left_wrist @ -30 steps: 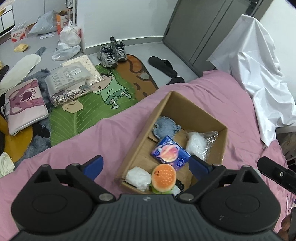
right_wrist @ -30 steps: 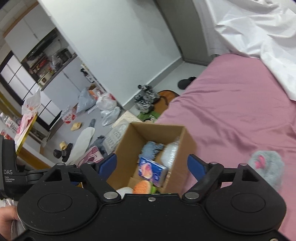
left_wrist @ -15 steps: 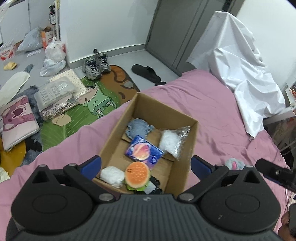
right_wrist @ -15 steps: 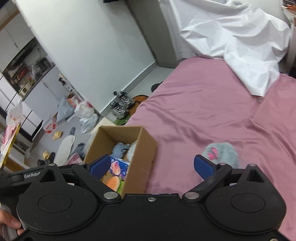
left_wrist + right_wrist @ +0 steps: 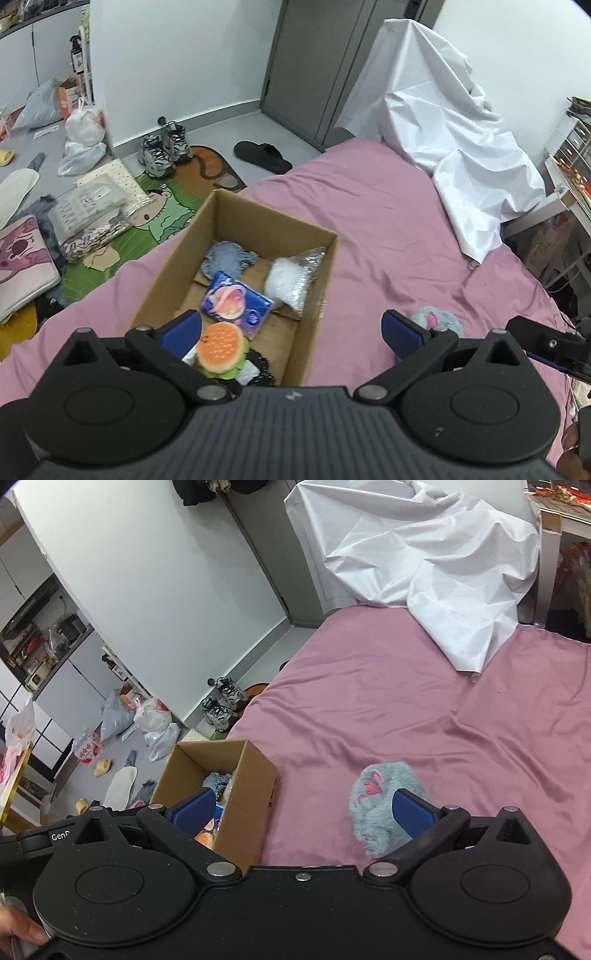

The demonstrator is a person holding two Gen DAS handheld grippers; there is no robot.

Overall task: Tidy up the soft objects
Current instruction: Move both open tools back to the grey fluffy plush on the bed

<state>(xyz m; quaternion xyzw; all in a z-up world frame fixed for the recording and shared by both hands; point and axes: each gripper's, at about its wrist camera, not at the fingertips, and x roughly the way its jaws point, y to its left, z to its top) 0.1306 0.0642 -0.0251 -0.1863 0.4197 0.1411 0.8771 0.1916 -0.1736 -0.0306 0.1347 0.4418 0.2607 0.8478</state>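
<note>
Grey plush toy (image 5: 384, 805) on bed (image 5: 406, 709): right gripper (image 5: 301, 808) wide, empty; off-centre closure risks pinching only fur, dropping it short of cardboard box (image 5: 251, 775).

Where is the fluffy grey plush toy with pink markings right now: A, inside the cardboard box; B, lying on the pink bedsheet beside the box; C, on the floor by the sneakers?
B: the fluffy grey plush toy with pink markings lies on the pink bedsheet, outside the brown cardboard box.
</note>
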